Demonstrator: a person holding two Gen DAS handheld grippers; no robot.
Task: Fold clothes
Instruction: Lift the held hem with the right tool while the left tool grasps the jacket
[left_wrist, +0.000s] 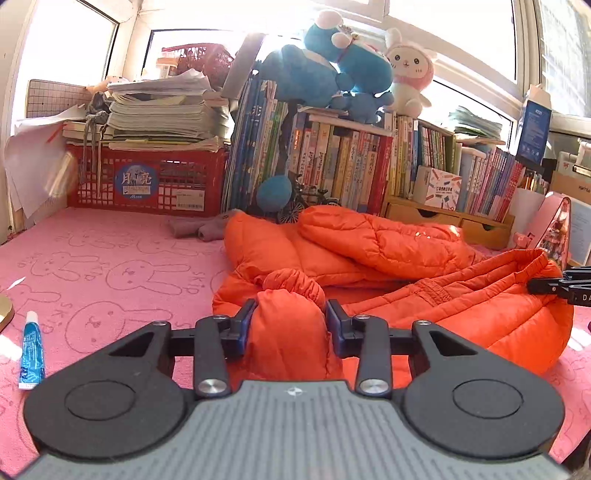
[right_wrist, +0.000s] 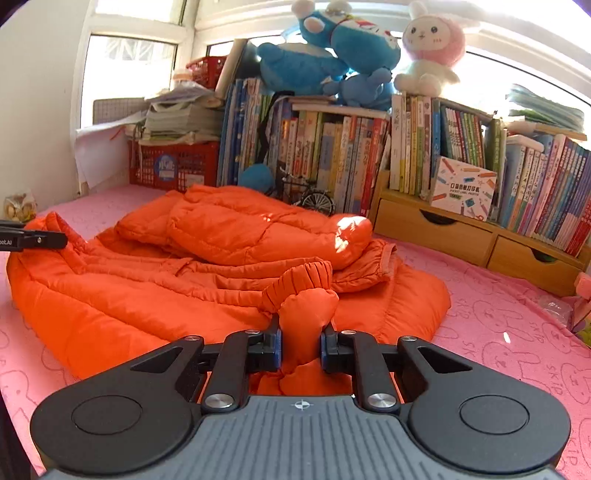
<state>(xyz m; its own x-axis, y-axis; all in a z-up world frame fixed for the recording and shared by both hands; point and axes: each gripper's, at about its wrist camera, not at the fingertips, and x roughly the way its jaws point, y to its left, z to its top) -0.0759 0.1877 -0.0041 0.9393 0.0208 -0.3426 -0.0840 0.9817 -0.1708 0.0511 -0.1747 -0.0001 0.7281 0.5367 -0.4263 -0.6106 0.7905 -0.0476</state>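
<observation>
An orange puffer jacket lies crumpled on a pink bunny-print mat. In the left wrist view, my left gripper is shut on a puffy sleeve just behind its elastic cuff. My right gripper pokes in at the right edge against the jacket. In the right wrist view, my right gripper is shut on another sleeve below its ribbed cuff, with the jacket spread beyond. The left gripper shows at the far left by the jacket's edge.
A red crate stacked with papers, rows of books, plush toys and a wooden drawer unit line the back. A blue tube lies near left on the mat. A toy bicycle and grey cloth sit behind the jacket.
</observation>
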